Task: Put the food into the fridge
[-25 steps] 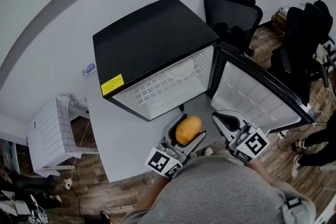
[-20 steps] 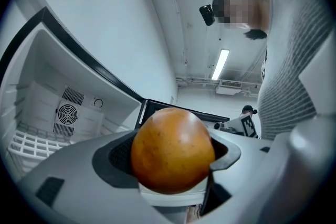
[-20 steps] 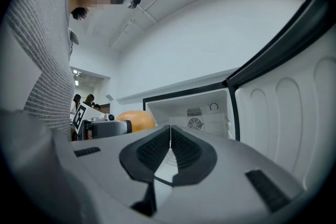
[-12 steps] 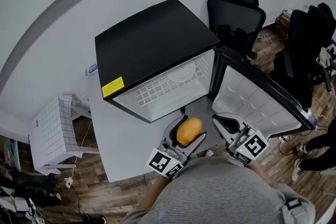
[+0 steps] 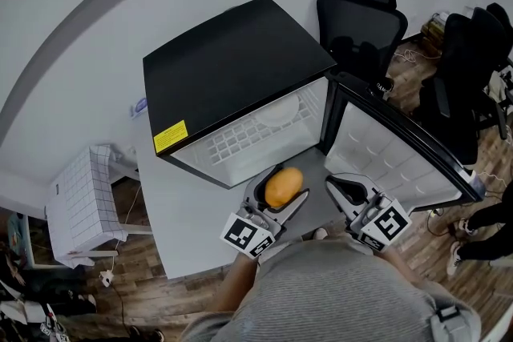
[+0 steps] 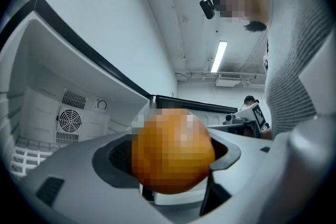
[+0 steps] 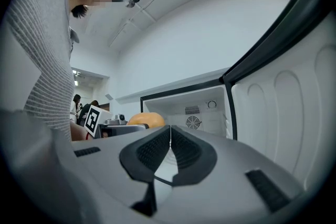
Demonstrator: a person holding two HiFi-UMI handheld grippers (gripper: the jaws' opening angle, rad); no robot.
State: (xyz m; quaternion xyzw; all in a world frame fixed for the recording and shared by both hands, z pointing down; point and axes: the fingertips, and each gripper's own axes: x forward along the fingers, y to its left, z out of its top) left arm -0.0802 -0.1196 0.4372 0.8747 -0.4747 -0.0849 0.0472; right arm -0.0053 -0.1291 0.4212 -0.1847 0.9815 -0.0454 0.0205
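A round orange fruit (image 5: 284, 186) sits between the jaws of my left gripper (image 5: 279, 189), which is shut on it just in front of the open fridge (image 5: 232, 80). In the left gripper view the orange fruit (image 6: 173, 150) fills the middle, with the fridge interior (image 6: 63, 113) to the left. My right gripper (image 5: 349, 190) is shut with nothing in it, held below the open fridge door (image 5: 393, 152). In the right gripper view its pads (image 7: 157, 150) meet, and the fruit (image 7: 146, 119) and fridge cavity (image 7: 194, 110) lie ahead.
A white plate (image 5: 278, 110) rests on the wire shelf (image 5: 240, 138) inside the fridge. Black office chairs (image 5: 358, 16) stand behind and to the right. A white gridded crate (image 5: 76, 200) sits at the left on the wood floor. People stand in the background.
My left gripper has moved up toward the fridge opening, carrying the orange fruit. The right gripper has barely moved.
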